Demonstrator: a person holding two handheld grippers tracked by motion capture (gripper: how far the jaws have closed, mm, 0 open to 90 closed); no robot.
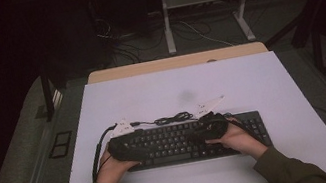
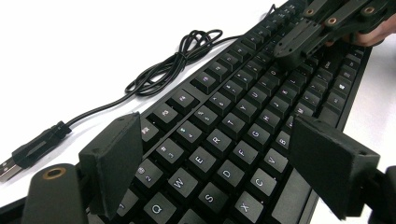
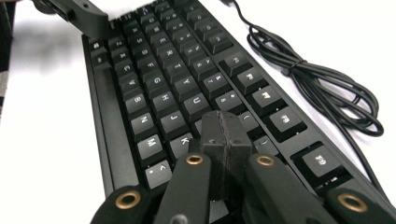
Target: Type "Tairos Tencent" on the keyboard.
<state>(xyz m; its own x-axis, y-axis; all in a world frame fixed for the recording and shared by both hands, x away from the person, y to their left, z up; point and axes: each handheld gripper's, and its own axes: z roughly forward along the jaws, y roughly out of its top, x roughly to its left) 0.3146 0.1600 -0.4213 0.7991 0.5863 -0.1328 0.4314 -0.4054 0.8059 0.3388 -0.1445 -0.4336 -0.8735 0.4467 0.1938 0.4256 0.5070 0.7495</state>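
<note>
Keyboard [image 1: 187, 140] lies flat near the person's edge of the white counter [image 1: 181, 88], its long side running across. Beyond the keyboard's far edge the thin black cable [image 2: 173, 65] lies bunched in loose loops, tied at the middle, and runs out to a flat metal plug [image 2: 7, 170] off the keyboard's left end.

Over the keyboard's left half the left claw [image 2: 215, 161] hovers with its jaws spread wide, nothing between them but the letter keys below. Over the right half the right claw [image 3: 226, 140] has its jaws pressed together into one blunt tip, low over the keys near K; contact cannot be told.

The work looks like pressing keys. The closed tip is wider than a fingertip, so it should likely come straight down on the middle of one cap to avoid catching a neighbour.

The keys are matte black plastic, square with slightly dished tops and pale letters; the frame is smooth and low. The claw pads are dull, blocky black slabs.
</note>
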